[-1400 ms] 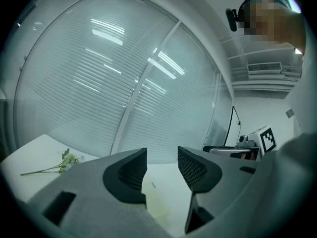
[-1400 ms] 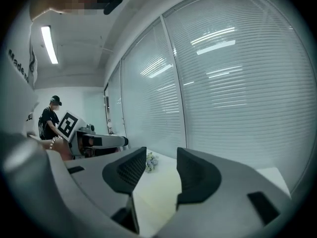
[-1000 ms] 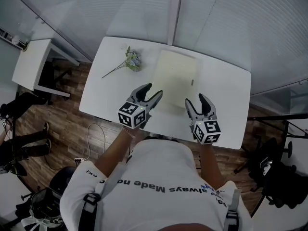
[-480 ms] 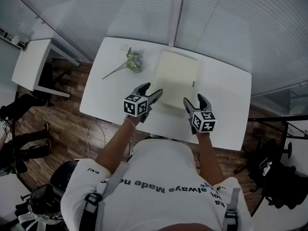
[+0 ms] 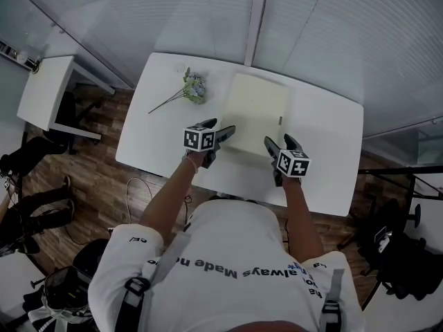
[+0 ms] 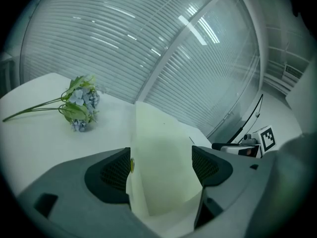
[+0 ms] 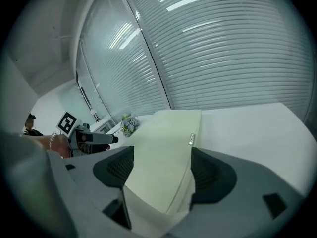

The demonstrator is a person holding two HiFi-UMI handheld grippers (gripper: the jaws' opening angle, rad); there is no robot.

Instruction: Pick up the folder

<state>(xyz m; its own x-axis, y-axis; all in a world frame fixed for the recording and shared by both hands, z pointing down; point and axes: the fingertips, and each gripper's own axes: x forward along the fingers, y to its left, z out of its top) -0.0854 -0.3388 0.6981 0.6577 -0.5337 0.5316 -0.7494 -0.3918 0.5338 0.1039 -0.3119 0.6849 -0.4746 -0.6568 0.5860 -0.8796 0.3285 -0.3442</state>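
Note:
A pale yellow folder (image 5: 255,109) lies flat on the white table (image 5: 325,151), towards the far side. My left gripper (image 5: 220,127) hangs low at the folder's near left corner, and my right gripper (image 5: 279,142) at its near right corner. The left gripper view shows the folder (image 6: 158,148) running between the wide-apart pads (image 6: 113,175), which do not press on it. The right gripper view shows the same: the folder (image 7: 163,148) lies between spread pads (image 7: 210,170), with a small metal clip on its edge. Both pairs of jaws have just been opening.
A sprig of blue flowers (image 5: 188,88) lies on the table left of the folder. Slatted blinds close off the far side. A small white side table (image 5: 45,92) stands at the left, a black chair (image 5: 394,254) at the right, and a cable lies on the wood floor.
Both grippers have sunk towards the table and drawn in to the folder's near corners. Their jaws stand wider than before.

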